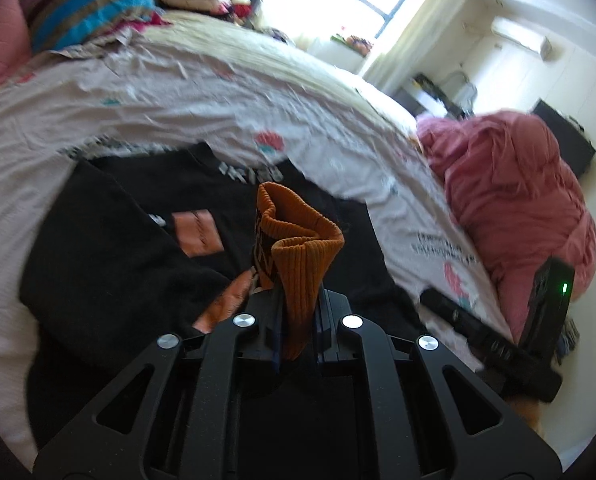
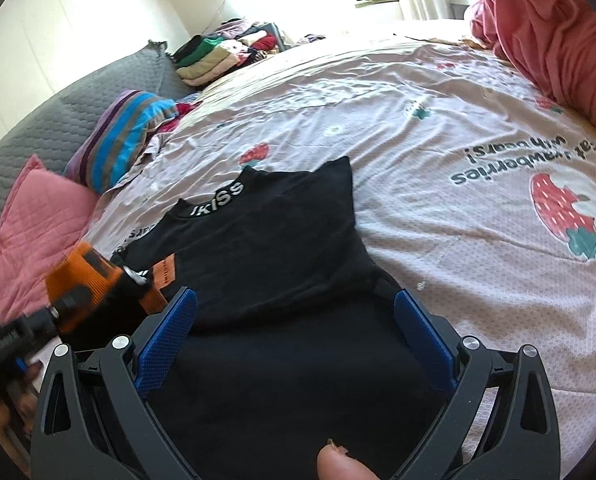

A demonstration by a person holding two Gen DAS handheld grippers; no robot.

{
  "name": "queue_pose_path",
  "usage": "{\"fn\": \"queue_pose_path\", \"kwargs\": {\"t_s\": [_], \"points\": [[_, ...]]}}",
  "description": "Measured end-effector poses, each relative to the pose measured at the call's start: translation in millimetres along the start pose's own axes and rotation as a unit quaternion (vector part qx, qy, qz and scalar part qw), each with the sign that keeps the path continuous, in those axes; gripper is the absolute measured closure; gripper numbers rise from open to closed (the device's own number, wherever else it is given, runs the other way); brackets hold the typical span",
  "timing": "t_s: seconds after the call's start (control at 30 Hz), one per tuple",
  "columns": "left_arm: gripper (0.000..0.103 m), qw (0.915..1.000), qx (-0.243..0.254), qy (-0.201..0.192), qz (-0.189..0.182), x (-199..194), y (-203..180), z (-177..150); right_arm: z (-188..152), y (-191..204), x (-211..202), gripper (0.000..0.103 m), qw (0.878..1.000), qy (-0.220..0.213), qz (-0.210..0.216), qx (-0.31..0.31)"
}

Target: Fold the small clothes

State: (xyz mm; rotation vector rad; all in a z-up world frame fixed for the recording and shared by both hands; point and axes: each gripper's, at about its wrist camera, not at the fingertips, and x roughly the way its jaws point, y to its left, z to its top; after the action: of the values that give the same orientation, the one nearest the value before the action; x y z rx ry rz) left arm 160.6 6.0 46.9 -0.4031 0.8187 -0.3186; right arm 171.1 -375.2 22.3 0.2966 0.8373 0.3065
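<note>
left wrist, my grip: my left gripper (image 1: 298, 304) is clamped on the orange ribbed cuff (image 1: 294, 240), which stands up out of the pinched jaws in a crumpled loop.
left wrist, the garment: the black top (image 1: 110, 248) lies flat on the bed sheet (image 1: 218, 92), white lettering at its collar and an orange patch (image 1: 198, 232) on its front; the cuff i hold belongs to its sleeve, lifted above the body.
left wrist, neighbour: the right gripper (image 1: 493, 336) shows at the lower right, near the top's edge.
right wrist, my grip: my right gripper (image 2: 296, 320) hangs with its blue pads (image 2: 421, 336) spread wide over the lower part of the top, holding nothing; i can't tell whether the tips touch the cloth.
right wrist, position: the collar points away from me, the hem runs under the jaws, and the cuff (image 2: 82, 276) in the left gripper (image 2: 38, 320) sits off to my left.
handling, my read: light, limp knit; it will sag and drag, not hold a shape. the ribbed cuff is thicker and grippy, a good pinch point.
where to hold, my read: cuff with the left, hem edge or side seam with the right, pinching both layers.
</note>
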Motion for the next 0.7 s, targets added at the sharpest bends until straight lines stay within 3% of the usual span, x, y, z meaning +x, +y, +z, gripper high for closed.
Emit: {"fn": "queue_pose_path", "kwargs": {"t_s": [0.07,0.1,0.2,0.3,0.47,0.63,0.7], "points": [[0.097,0.9999,0.005,0.013,-0.002,10,-2,-6,-1,-2,3,0.005,1.0,0.005,-0.003,0.005],[0.089,0.9997,0.008,0.023,-0.004,15,-2,-9,0,-3,5,0.005,1.0,0.007,-0.003,0.007],[0.052,0.9989,0.027,0.034,0.017,21,-5,-16,-1,-3,10,0.005,1.0,0.016,0.0,0.012],[0.046,0.998,0.046,0.036,0.024,18,-7,-20,-4,1,13,0.005,1.0,0.026,0.01,0.011],[0.036,0.9985,0.018,0.019,0.049,5,14,-12,-18,26,30,0.006,0.996,0.075,0.045,-0.02],[0.023,0.9961,-0.002,-0.01,0.088,-16,37,-5,-49,62,50,0.039,0.986,0.131,0.047,-0.094],[0.023,0.9952,-0.015,-0.019,0.095,-25,47,-2,-58,74,51,0.076,0.983,0.133,0.055,-0.116]]}}
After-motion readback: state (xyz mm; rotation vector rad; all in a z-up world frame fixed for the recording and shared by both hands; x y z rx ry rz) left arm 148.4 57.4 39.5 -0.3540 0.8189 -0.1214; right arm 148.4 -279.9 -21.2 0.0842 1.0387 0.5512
